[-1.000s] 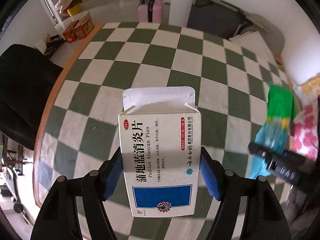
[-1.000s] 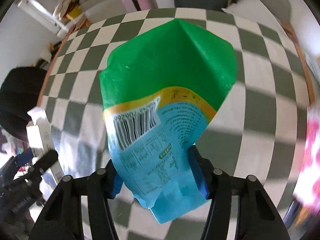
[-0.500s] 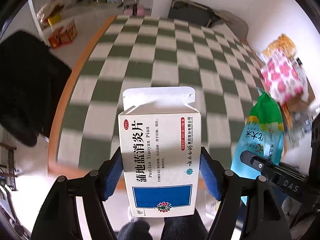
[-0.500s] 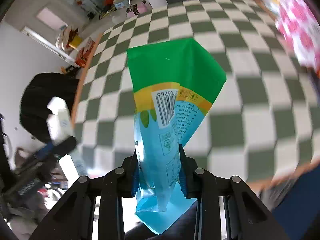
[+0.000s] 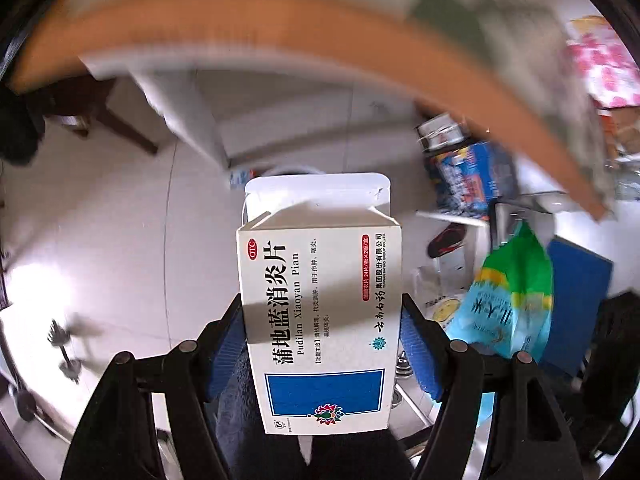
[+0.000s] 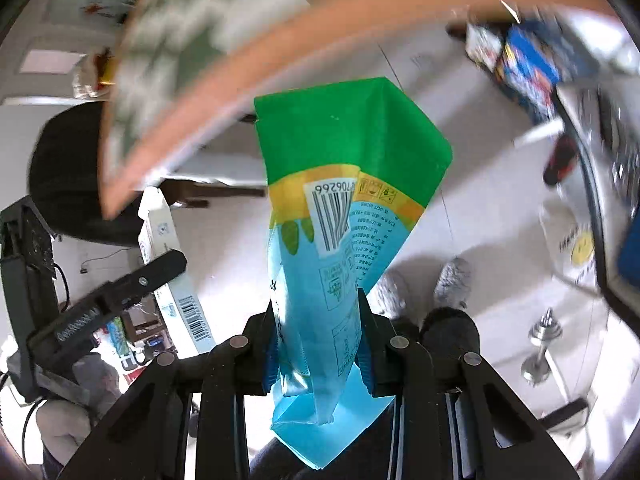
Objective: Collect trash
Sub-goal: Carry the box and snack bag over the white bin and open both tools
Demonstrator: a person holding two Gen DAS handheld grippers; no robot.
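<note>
A white medicine box [image 5: 320, 320] with blue print and an open top flap sits between the blue pads of my left gripper [image 5: 322, 340], which is shut on it. My right gripper [image 6: 318, 344] is shut on a green and light blue snack bag [image 6: 340, 200], pinched flat near its lower end. Both point down over the pale floor, past the table's edge. The bag [image 5: 512, 300] also shows at the right of the left wrist view. The box [image 6: 176, 268] and left gripper appear at the left of the right wrist view.
The table's orange rim [image 5: 280, 20] with its green-checked cloth arcs blurred across the top. On the tiled floor [image 5: 120, 240] lie blue cartons [image 5: 472, 172], a dark shoe [image 5: 444, 240], small dumbbells [image 6: 540, 344] and a white bag with a yellow mark [image 6: 576, 248]. The person's feet in grey slippers [image 6: 452, 284] stand below.
Both grippers swung off the checked tabletop and now point down at the floor, each still carrying its item. The right gripper's jaws pinched the bag narrower.
</note>
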